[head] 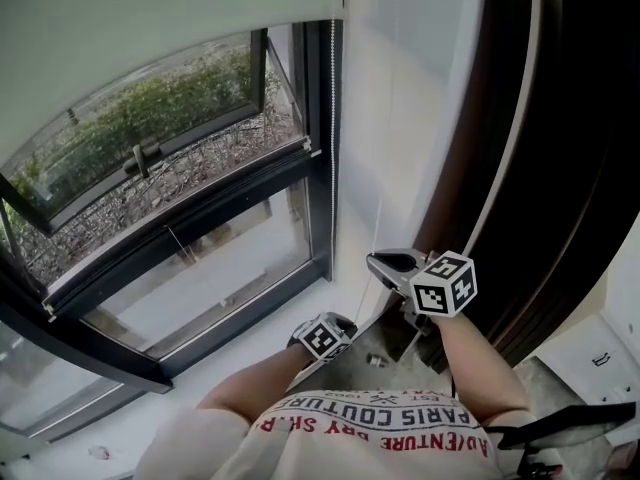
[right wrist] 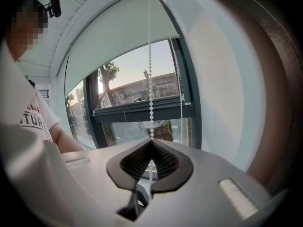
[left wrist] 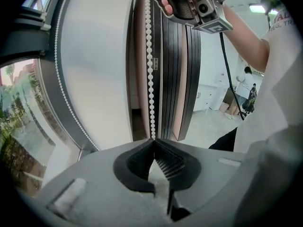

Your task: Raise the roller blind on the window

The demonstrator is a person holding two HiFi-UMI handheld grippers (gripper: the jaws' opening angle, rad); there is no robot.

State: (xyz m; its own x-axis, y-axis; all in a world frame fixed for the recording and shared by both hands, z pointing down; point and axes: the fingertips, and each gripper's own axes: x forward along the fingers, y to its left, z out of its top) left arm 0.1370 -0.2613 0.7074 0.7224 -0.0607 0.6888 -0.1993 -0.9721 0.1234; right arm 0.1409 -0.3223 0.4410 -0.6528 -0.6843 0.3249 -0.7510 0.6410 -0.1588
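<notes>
The pale roller blind covers the top part of the window; its lower edge hangs above the open sash. A white bead chain hangs down by the dark frame. My right gripper is shut on the bead chain, which runs straight up from its jaws toward the blind. Lower down, my left gripper is also shut on the chain, which rises taut from its jaws. In the left gripper view the right gripper shows above, on the same strand.
A second strand of the chain hangs beside the frame. A white wall strip and a dark brown door frame stand to the right. The window sill lies below. A person stands far back in the room.
</notes>
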